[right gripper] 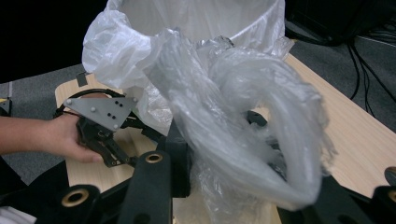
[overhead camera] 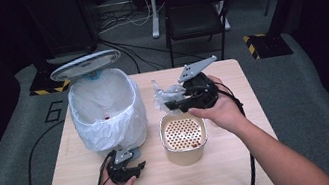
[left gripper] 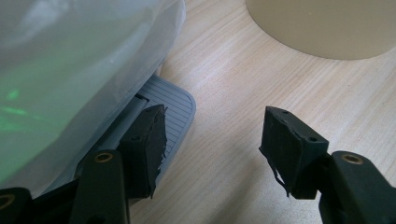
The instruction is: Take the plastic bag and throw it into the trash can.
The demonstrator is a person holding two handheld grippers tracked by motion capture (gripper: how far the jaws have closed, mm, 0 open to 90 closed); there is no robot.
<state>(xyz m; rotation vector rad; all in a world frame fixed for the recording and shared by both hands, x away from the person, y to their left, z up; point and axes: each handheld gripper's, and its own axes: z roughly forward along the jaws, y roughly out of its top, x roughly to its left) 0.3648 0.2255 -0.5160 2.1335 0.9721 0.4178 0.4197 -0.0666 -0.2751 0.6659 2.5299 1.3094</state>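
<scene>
A pedal bin [overhead camera: 104,107] lined with a white bag stands at the table's left, its lid [overhead camera: 85,64] up. My left gripper [overhead camera: 132,171] sits low at the bin's foot. In the left gripper view its jaws [left gripper: 217,133] stand apart with nothing between them, and the left one rests on the grey pedal [left gripper: 173,105]. My right gripper [overhead camera: 169,103] hovers above the table's middle, shut on a crumpled clear plastic bag [overhead camera: 165,95]. The right gripper view has that bag [right gripper: 243,121] bulging between the jaws, with the bin's mouth [right gripper: 196,18] just behind.
A beige round container [overhead camera: 184,137] with a perforated insert stands below my right hand, near the front. Something small and red [overhead camera: 106,117] lies inside the bin. A black chair [overhead camera: 194,9] and cables are on the floor beyond the table [overhead camera: 246,170].
</scene>
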